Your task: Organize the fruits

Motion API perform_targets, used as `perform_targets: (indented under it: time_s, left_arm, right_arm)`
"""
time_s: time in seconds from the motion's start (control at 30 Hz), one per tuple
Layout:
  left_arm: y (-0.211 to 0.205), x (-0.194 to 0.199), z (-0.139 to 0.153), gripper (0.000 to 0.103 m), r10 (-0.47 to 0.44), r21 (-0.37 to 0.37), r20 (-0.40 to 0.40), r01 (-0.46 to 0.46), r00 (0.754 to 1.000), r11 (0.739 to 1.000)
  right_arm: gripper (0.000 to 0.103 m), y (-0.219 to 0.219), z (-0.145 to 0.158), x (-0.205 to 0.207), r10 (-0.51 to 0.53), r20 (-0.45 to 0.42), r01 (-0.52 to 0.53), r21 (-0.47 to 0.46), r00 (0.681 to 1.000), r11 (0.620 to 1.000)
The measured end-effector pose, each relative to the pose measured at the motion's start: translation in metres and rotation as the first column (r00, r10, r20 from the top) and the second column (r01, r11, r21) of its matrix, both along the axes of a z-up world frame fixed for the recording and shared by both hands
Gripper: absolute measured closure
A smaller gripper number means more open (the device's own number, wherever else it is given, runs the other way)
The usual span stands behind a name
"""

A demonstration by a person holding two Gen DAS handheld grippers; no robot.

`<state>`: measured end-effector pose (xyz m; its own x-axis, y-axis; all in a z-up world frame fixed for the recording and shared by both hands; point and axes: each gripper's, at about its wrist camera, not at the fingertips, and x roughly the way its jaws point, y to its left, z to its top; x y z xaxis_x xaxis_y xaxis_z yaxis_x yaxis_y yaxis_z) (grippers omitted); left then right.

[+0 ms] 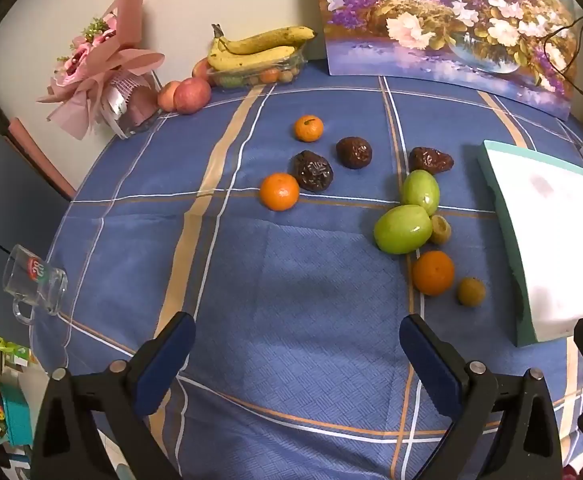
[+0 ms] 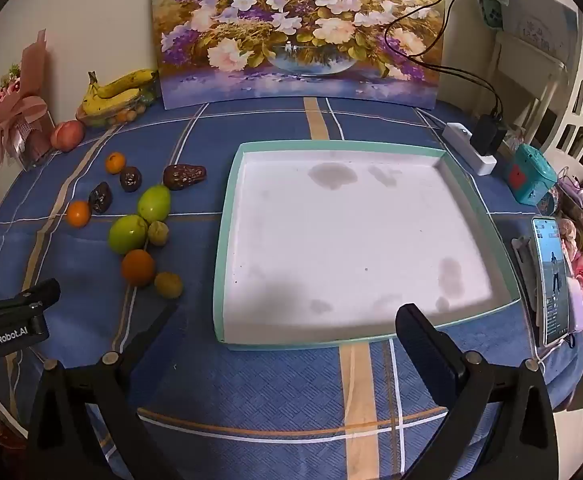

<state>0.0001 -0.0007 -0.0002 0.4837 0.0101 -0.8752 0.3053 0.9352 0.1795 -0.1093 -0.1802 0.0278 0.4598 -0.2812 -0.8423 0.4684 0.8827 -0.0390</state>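
Note:
Loose fruit lies on the blue checked tablecloth: three oranges (image 1: 279, 191) (image 1: 308, 128) (image 1: 433, 272), three dark wrinkled fruits (image 1: 313, 171), two green fruits (image 1: 402, 229) (image 2: 127, 233) and two small yellow-green fruits (image 1: 471, 291). A shallow white tray with a teal rim (image 2: 227, 216) stands to their right, with nothing in it. My left gripper (image 1: 297, 344) hovers open above bare cloth, short of the fruit. My right gripper (image 2: 287, 320) hangs open over the tray's near edge. Neither holds anything.
Bananas (image 1: 257, 50) on a clear box, and apples (image 1: 191, 95), sit at the back left by a pink bouquet (image 1: 103, 64). A flower painting (image 2: 299, 28) leans on the wall. A glass mug (image 1: 35, 280) lies at the left edge. A phone (image 2: 553, 280) and power strip (image 2: 471, 148) stand on the right.

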Motion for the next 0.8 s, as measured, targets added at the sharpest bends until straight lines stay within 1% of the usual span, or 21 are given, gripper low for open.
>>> perform_targets:
  time_s: [0.2, 0.23, 0.27, 0.4, 0.8]
  left_arm:
    - [-0.007, 0.002, 0.000, 0.000, 0.002, 0.006, 0.000, -0.002, 1.000, 1.000]
    - [-0.006, 0.002, 0.009, 0.000, 0.002, 0.001, 0.005, -0.002, 1.000, 1.000]
    - [0.000, -0.002, 0.009, 0.000, 0.000, -0.009, 0.017, 0.000, 1.000, 1.000]
    - [-0.002, -0.001, 0.013, 0.000, 0.003, -0.007, 0.020, -0.003, 1.000, 1.000]
    - [-0.004, -0.003, 0.012, 0.000, 0.003, 0.004, 0.035, -0.004, 0.999, 1.000]
  right_arm:
    - [0.000, -0.002, -0.001, 0.004, 0.005, 0.001, -0.005, 0.002, 1.000, 1.000]
    - [0.000, -0.001, -0.001, 0.003, 0.006, 0.002, -0.006, 0.001, 1.000, 1.000]
    - [0.000, -0.002, -0.001, 0.002, 0.006, 0.004, -0.006, 0.001, 1.000, 1.000]
    - [0.000, 0.001, 0.000, 0.004, 0.009, -0.006, -0.009, -0.009, 1.000, 1.000]
    - [0.000, -0.001, -0.008, 0.006, 0.005, -0.001, -0.005, 0.004, 1.000, 1.000]
